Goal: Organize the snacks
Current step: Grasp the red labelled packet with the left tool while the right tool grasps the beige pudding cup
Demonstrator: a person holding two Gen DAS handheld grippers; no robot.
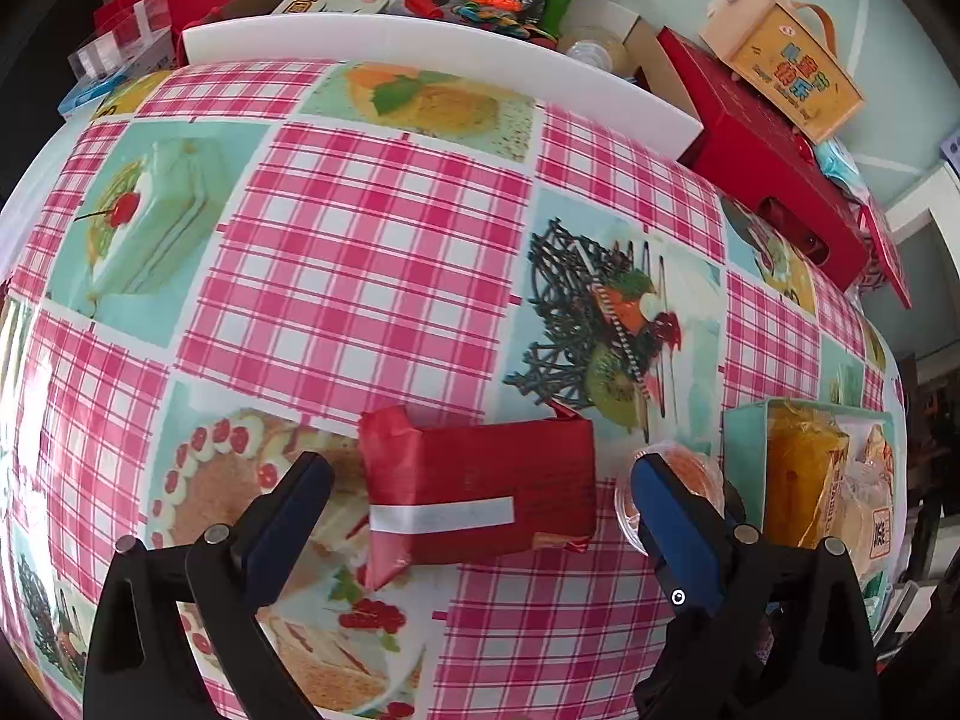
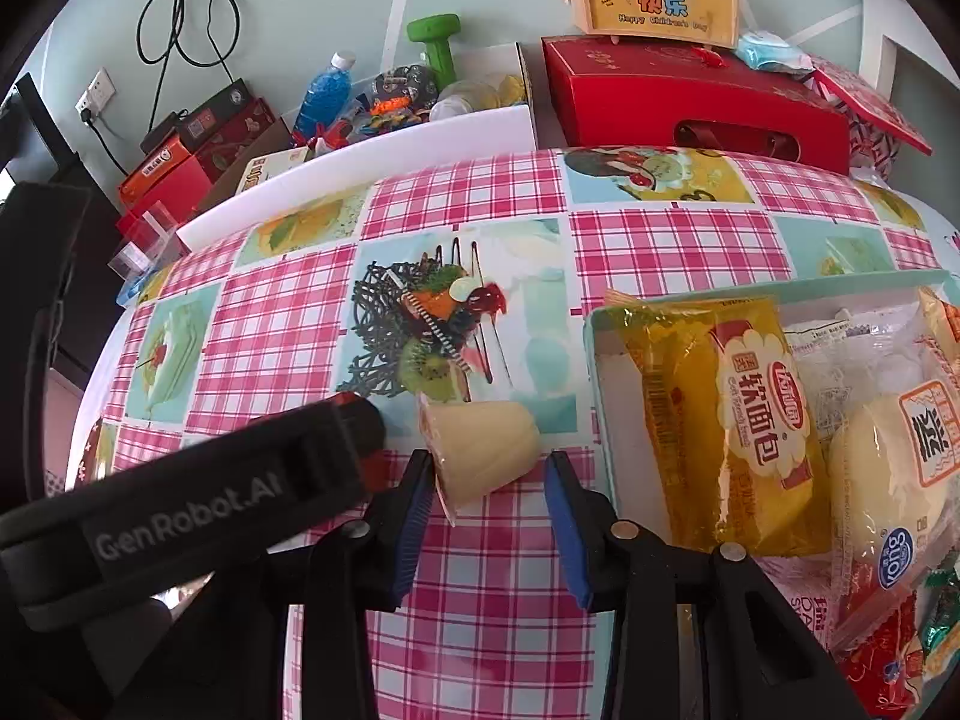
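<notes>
Red snack packet (image 1: 480, 489) lies between left gripper's (image 1: 483, 501) spread jaws; right gripper's (image 2: 489, 480) spread jaws flank jelly cup (image 2: 486, 450).

Beyond the red snack packet (image 1: 480, 486) the worktop (image 1: 360, 252) lies bare up to the white board (image 1: 420, 51) at its far edge. To the packet's right a jelly cup (image 1: 678, 462) and the snack tray (image 1: 744, 450) close the way; to its left the cloth lies bare.

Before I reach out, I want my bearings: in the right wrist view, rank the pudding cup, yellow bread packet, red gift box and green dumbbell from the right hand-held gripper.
1. Pudding cup, between the fingers.
2. Yellow bread packet, right, in the tray.
3. Red gift box, far edge, right.
4. Green dumbbell, beyond, centre.
</notes>
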